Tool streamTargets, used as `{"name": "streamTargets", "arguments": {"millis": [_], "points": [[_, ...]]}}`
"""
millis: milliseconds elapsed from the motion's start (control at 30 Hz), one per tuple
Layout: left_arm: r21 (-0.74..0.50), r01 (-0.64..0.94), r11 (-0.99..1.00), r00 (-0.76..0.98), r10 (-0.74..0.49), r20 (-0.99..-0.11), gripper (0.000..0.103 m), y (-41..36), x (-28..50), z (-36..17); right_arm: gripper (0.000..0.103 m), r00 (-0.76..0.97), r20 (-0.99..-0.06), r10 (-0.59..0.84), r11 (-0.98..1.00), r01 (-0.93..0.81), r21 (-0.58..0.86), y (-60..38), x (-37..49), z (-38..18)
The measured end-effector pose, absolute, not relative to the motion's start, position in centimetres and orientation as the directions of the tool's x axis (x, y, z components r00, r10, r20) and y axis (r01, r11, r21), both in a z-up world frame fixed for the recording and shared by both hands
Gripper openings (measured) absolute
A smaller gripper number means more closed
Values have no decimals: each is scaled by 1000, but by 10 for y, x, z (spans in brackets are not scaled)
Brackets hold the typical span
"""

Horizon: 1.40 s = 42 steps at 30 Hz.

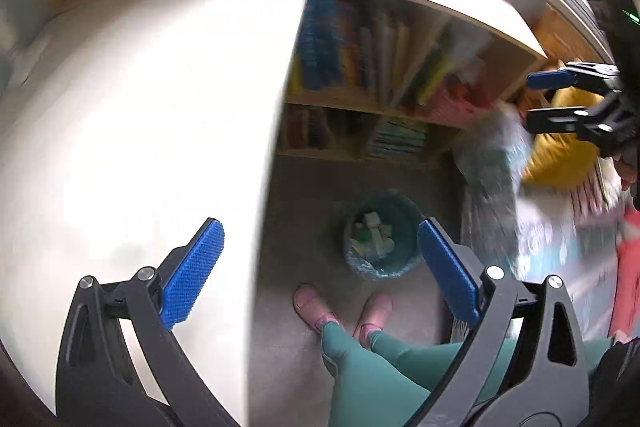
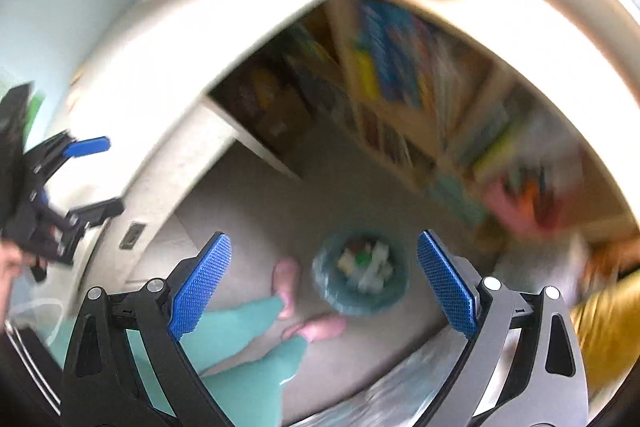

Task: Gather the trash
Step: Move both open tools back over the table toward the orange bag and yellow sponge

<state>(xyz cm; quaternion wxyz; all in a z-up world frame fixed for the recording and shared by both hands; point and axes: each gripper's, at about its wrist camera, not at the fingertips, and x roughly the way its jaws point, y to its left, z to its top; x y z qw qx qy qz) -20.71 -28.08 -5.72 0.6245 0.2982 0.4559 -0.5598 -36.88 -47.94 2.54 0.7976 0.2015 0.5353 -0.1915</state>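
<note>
My left tool hangs with its blue pads spread wide and nothing between them; my right tool is just as wide apart and just as bare. Each also shows at the edge of the other's view, jaws parted there too. Both point steeply down at the floor.

Straight below, framed between the pads in both views, stands the round wastebasket with a bluish plastic liner. It sits on the floor just ahead of my pink slippers, near the foot of the bookshelf and beside the white bench that fills the left of the left view.

Inside the basket I can make out pale crumpled scraps and one small green piece — motion blur keeps me from saying what each is. It looks partly filled, not heaped over the rim.

By my reckoning a drop is done: trash lies in the basket and I carry none. What is left I cannot judge well — the bench looks bare where it shows, and the heap of cloth and a yellow cushion at the right is too blurred to sort trash from belongings.
</note>
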Motion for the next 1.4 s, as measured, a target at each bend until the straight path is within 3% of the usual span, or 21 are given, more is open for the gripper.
{"name": "streamTargets", "arguments": {"millis": [233, 633, 967, 1400], "points": [[-116, 907, 405, 80, -435, -897, 95, -221, -126, -50, 93, 419, -906, 66, 963, 211, 168, -452, -282, 42], [-92, 757, 647, 230, -396, -889, 96, -131, -14, -42, 93, 409, -858, 311, 942, -14, 334, -412, -130, 42], [-81, 619, 781, 292, -325, -900, 96, -82, 46, -48, 93, 360, -849, 387, 922, -181, 344, -389, -31, 38], [-123, 386, 914, 295, -249, -923, 96, -83, 124, -81, 93, 230, -851, 472, 818, -474, 326, -361, 133, 15]]}}
